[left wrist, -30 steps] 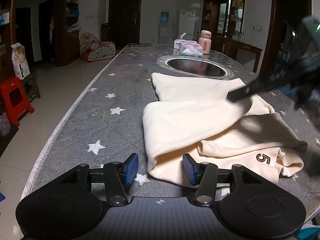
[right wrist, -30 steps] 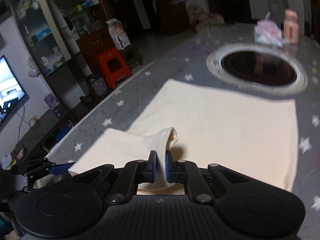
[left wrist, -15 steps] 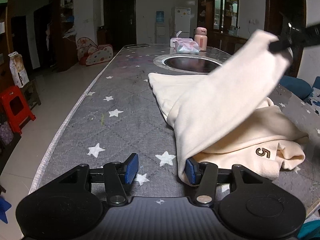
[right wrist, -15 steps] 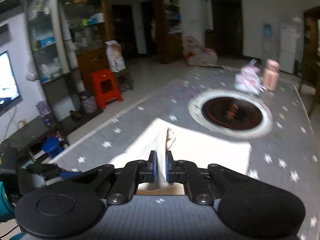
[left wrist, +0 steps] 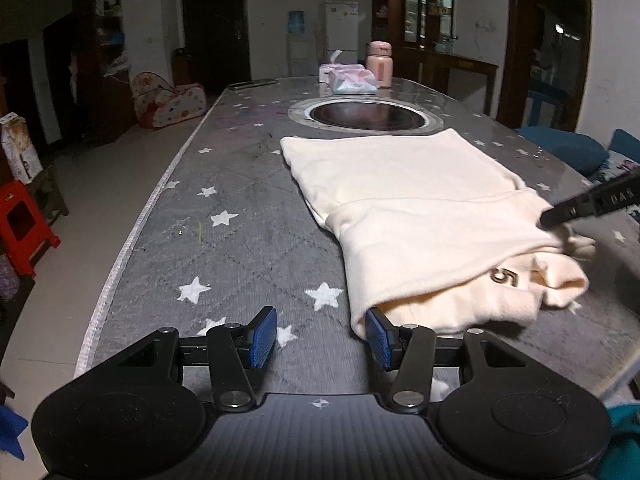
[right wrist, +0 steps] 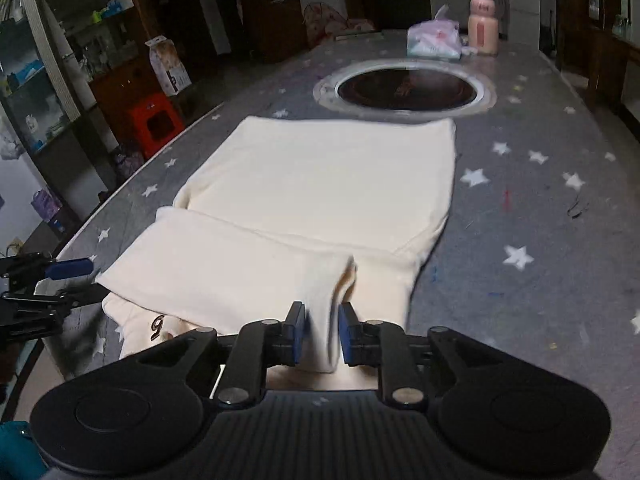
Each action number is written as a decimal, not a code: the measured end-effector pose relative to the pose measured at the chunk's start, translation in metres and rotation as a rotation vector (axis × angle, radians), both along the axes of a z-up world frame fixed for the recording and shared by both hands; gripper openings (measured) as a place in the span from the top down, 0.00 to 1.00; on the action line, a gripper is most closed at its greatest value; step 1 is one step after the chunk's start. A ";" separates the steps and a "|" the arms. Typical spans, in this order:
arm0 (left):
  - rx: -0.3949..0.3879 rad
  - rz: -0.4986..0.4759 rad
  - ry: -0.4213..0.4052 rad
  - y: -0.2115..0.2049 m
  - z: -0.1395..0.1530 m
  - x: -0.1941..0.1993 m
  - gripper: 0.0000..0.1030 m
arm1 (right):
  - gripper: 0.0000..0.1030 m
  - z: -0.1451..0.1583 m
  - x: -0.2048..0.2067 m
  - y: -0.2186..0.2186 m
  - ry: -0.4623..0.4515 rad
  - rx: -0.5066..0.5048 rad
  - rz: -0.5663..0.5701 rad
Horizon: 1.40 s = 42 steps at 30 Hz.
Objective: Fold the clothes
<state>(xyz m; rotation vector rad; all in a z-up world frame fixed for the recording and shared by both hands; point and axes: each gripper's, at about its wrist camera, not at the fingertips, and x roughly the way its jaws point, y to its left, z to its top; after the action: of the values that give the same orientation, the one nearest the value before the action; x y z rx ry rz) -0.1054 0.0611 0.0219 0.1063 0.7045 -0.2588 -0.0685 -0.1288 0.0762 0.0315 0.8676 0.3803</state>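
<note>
A grey star-print table (left wrist: 248, 216) has a round inset hob (left wrist: 366, 115). A pink flask (left wrist: 380, 65) and tissue pack (left wrist: 352, 80) stand beyond. A red stool (right wrist: 154, 126) sits on the floor.

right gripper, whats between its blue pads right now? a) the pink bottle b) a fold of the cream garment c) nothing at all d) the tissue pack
b: in the right wrist view the right gripper has a fold of the cream garment standing between its blue pads, which are slightly parted, while the pink bottle and the tissue pack sit far off past the round inset.

Tablecloth (left wrist: 248, 240) left of garment (left wrist: 400, 184) bare; bottle (left wrist: 381, 65), tissues (left wrist: 352, 80) far end.
</note>
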 end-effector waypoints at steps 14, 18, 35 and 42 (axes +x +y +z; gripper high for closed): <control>-0.158 -0.072 -0.028 -0.027 0.025 0.055 0.53 | 0.83 0.007 0.015 0.005 -0.091 0.012 0.065; -0.175 -0.091 -0.011 -0.039 0.016 0.076 0.55 | 0.83 -0.002 0.022 0.010 -0.095 0.003 0.071; -0.109 -0.094 0.017 -0.042 0.000 0.086 0.61 | 0.81 -0.005 0.019 0.014 -0.098 -0.058 0.135; -0.109 -0.138 -0.006 -0.050 0.011 0.074 0.58 | 0.70 0.003 0.000 0.018 -0.128 -0.091 0.181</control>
<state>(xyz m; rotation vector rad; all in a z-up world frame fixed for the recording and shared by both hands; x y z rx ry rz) -0.0310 0.0113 0.0332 0.0514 0.6768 -0.4286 -0.0684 -0.1112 0.0790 -0.1550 0.7618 0.5067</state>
